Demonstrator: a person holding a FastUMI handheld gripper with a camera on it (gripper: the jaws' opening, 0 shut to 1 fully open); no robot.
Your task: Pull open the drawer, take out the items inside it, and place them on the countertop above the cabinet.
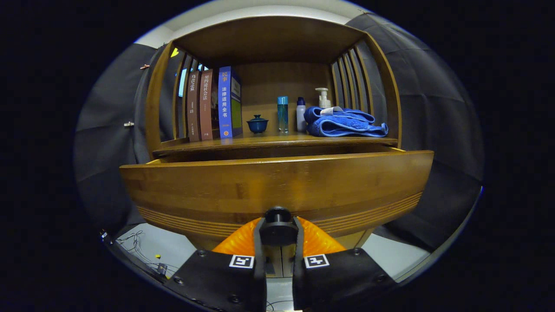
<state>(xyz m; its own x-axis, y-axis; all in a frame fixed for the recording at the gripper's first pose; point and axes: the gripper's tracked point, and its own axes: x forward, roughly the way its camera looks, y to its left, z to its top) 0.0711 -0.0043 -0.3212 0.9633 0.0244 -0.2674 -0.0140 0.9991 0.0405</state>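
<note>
The gripper (278, 229) is clamped on the black knob (278, 215) of the pulled-out drawer (277, 186); above the drawer, the countertop (260, 141) holds books (212, 104), bottles (282, 114) and a blue towel (342, 122)

Black cloth wall (433, 112) behind wooden cabinet (269, 39); pale floor (390, 255) below

Dim booth, warm glare on drawer front (277, 182); fisheye bends edges; gripper (278, 236) fingers on knob (278, 226) slightly soft.
</note>
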